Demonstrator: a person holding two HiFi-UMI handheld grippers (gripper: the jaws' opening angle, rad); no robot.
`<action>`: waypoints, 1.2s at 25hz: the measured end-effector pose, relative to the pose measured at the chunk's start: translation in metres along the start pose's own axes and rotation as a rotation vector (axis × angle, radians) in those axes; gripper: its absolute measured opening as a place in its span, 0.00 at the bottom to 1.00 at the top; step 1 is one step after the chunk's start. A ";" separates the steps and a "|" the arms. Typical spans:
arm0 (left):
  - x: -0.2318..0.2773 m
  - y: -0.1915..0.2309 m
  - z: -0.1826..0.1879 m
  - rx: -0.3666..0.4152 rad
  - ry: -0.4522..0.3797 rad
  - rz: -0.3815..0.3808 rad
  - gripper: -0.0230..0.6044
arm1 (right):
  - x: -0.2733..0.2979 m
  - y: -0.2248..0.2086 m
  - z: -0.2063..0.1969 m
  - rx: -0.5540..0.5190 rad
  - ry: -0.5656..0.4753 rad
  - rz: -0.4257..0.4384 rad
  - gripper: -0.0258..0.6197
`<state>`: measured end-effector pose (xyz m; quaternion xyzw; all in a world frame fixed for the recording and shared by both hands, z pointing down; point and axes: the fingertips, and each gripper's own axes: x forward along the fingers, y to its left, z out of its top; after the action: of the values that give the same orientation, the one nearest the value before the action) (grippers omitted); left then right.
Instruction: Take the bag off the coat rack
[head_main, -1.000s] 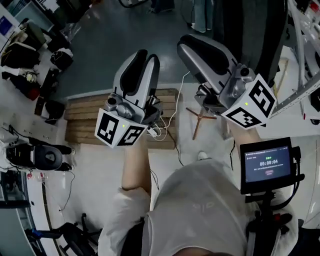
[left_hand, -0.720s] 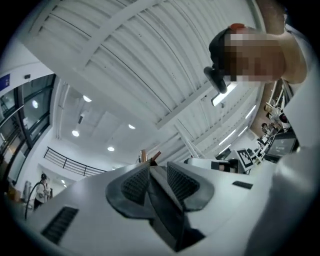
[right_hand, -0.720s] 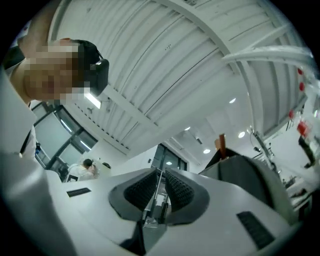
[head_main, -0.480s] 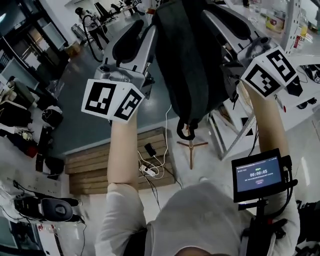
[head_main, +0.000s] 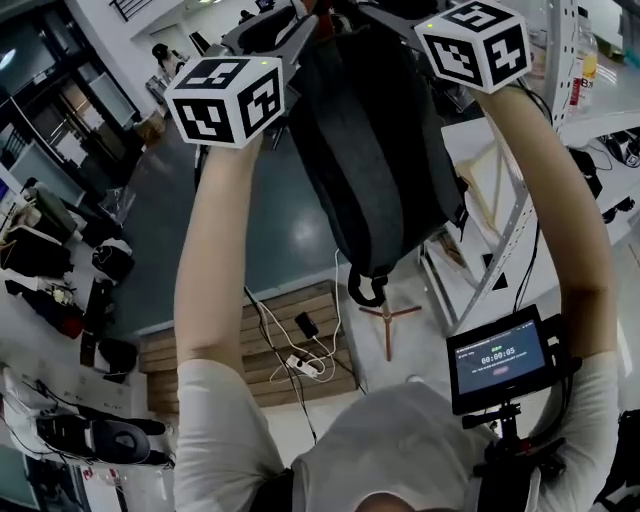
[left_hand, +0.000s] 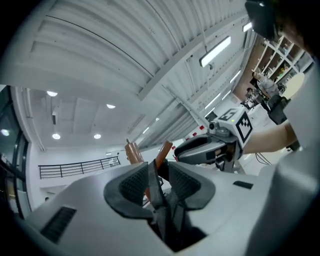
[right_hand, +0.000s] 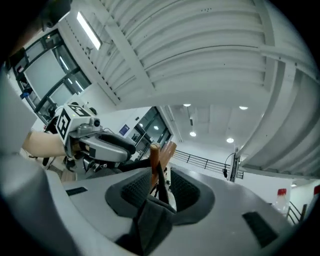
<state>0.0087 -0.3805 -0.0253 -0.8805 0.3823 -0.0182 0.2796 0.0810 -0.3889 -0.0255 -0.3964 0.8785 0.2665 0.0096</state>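
A dark grey backpack (head_main: 375, 150) hangs in front of me from a wooden coat rack, whose feet (head_main: 388, 315) stand on the floor below. Both arms are raised to the bag's top. My left gripper (head_main: 290, 20) is at the upper left of the bag and my right gripper (head_main: 400, 15) at the upper right. In the left gripper view a thin dark strap (left_hand: 151, 187) stands between the jaws of the left gripper (left_hand: 159, 180), which are opening, with the rack's wooden pegs (left_hand: 132, 151) beyond. The right gripper (right_hand: 159, 187) also has a strap (right_hand: 159, 180) between jaws that stand apart.
A wooden pallet (head_main: 200, 355) with a power strip and cables (head_main: 300, 362) lies on the floor below. A white metal shelf frame (head_main: 500, 230) stands at the right. A small screen (head_main: 497, 360) is mounted by my chest. Bags (head_main: 40, 250) lie at the left.
Both grippers have risen from chest height to above my head. The view has tilted up and the backpack has come into sight between them.
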 end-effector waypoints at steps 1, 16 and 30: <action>0.006 0.002 -0.001 0.004 0.030 -0.008 0.23 | 0.006 -0.006 -0.001 0.006 0.025 0.009 0.19; 0.041 -0.001 -0.019 -0.076 0.247 -0.192 0.29 | 0.054 -0.019 -0.028 0.053 0.219 0.216 0.18; 0.061 0.015 -0.036 0.138 0.230 0.092 0.14 | 0.063 -0.019 -0.044 0.051 0.222 0.127 0.11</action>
<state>0.0335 -0.4476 -0.0136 -0.8328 0.4496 -0.1326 0.2945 0.0596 -0.4634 -0.0109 -0.3667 0.9040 0.1986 -0.0946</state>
